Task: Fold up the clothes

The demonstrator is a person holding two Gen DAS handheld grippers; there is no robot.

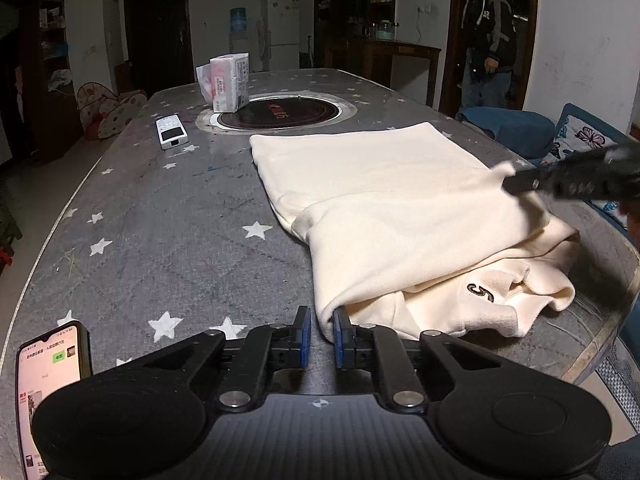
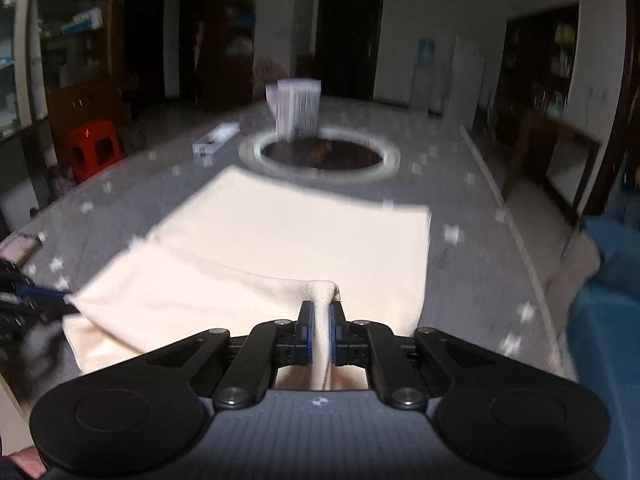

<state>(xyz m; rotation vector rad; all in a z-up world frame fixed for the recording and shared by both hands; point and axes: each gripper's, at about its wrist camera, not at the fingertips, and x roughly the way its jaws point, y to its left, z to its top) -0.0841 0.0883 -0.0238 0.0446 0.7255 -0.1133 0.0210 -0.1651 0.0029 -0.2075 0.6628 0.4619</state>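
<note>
A cream sweatshirt [image 1: 380, 200] [image 2: 300, 232] lies partly folded on the grey star-print table [image 1: 160, 220], with a small black embroidered mark [image 1: 480, 292] on its lower layer. My left gripper [image 1: 322, 320] sits at the garment's near left corner, its blue pads narrowly apart with the fabric corner between them. In the right wrist view that corner is drawn to a point at the left gripper [image 2: 64, 300]. My right gripper [image 2: 322, 312] is shut on a raised fold of the garment's near edge. In the left wrist view, it [image 1: 510, 182] lifts the right side.
A lit phone [image 1: 52, 380] lies at the near left. A white remote [image 1: 172, 132], a tissue pack [image 1: 228, 80] and a round inset hob [image 1: 280, 114] are farther back. A person [image 1: 488, 40] stands in a doorway. Blue cushions [image 1: 516, 128] border the table's right edge.
</note>
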